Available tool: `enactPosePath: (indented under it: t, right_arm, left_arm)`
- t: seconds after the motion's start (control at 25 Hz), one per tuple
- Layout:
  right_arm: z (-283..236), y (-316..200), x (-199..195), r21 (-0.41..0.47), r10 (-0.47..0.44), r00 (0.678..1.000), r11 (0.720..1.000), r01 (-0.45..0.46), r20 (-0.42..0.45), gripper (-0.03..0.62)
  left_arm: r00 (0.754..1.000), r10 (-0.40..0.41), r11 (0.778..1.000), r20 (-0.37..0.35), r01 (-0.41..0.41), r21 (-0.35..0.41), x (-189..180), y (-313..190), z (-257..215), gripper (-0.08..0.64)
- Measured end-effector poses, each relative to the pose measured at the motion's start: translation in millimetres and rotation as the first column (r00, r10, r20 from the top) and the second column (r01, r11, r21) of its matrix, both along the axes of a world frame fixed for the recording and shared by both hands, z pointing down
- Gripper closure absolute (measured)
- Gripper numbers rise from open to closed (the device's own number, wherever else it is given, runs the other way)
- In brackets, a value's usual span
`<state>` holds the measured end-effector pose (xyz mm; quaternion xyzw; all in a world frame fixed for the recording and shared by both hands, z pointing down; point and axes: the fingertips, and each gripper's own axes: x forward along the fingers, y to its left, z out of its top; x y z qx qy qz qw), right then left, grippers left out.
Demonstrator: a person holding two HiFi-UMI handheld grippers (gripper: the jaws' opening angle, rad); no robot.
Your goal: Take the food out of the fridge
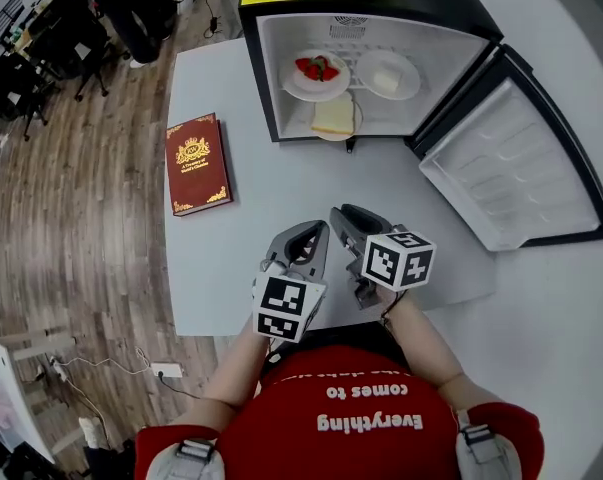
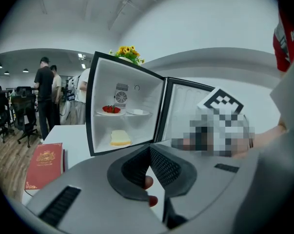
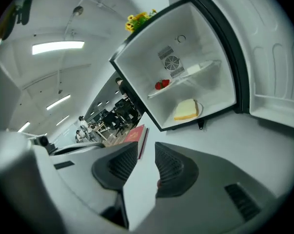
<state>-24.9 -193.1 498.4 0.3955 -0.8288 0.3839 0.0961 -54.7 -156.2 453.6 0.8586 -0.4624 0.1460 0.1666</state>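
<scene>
Well ahead of both grippers, inside the open black-framed white fridge (image 1: 269, 78), sit red strawberries on a white plate (image 1: 316, 69), a pale block on another plate (image 1: 386, 76) and a bread slice (image 1: 333, 116). The left gripper (image 2: 149, 147) is pinched closed and empty, while the right gripper (image 3: 146, 147) is narrowly parted around nothing. It looks like the approach; next, reach in and widen for a plate.

Open mini fridge (image 1: 443, 68) — strawberries (image 1: 317, 68) and a pale block (image 1: 386, 78) on its shelf, bread slice (image 1: 333, 116) below

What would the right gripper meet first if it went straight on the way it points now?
Most likely the bare white table, short of the red book and the open fridge; depth is unclear.
</scene>
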Motion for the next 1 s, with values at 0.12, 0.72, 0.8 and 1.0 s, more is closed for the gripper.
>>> enactPosePath:
  t: [0.12,0.72,0.8,1.0]
  right_arm:
    - [33.9,-39.9,4.8,-0.037,0.038,0.999,0.999,-0.038,-0.019,0.478]
    - [150.3,-173.6,20.0,-0.328,0.282,0.954,0.915,-0.235,0.101,0.466]
    - [157.0,-182.9,22.5,-0.378,0.345,0.921,0.889,-0.26,0.179,0.466]
    - [163.8,-202.8,25.8,-0.49,0.475,0.785,0.833,-0.256,0.398,0.466]
  left_arm:
    - [0.999,0.038,0.999,0.027,-0.038,-0.013,7.3,-10.3,13.1,0.557]
    - [0.989,-0.007,1.0,-0.15,0.004,-0.023,18.6,-97.1,71.1,0.558]
    - [0.991,-0.027,0.999,-0.135,0.024,-0.026,14.5,-110.8,80.4,0.558]
    - [0.997,-0.065,0.995,-0.045,0.061,-0.079,0.8,-137.7,120.0,0.557]
